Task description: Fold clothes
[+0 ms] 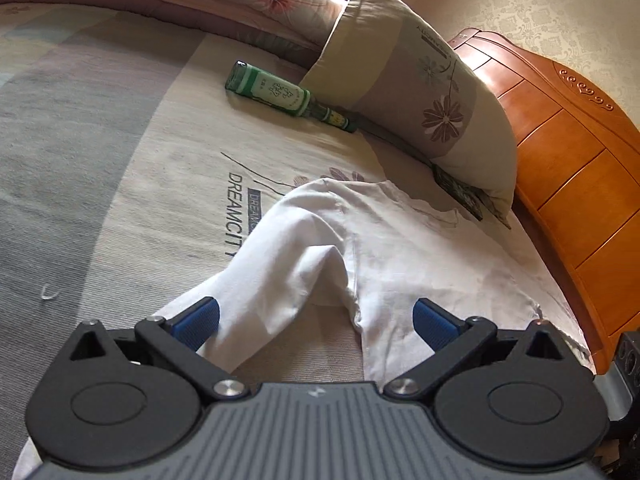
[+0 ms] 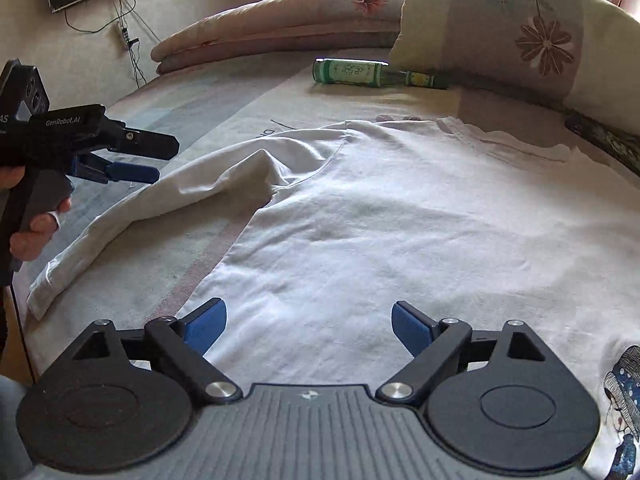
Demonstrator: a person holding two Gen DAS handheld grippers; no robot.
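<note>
Bed (image 2: 180, 120) with white shirt (image 2: 360, 220) (cartoon print (image 2: 620, 400) right-wrist only)

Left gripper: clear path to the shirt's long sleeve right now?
Probably yes. The left gripper is open just above the sleeve, and nothing lies between; the green bottle is well off.

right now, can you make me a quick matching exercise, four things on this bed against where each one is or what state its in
Things:
1. green glass bottle
2. white long-sleeved shirt
3. floral pillow
4. right gripper

Places or states:
A. propped at the head of the bed
B. jaws wide apart, nothing gripped
C. lying on its side beside the pillow
D. spread flat, one sleeve stretched out sideways

Pairs: 1-C, 2-D, 3-A, 4-B
</note>
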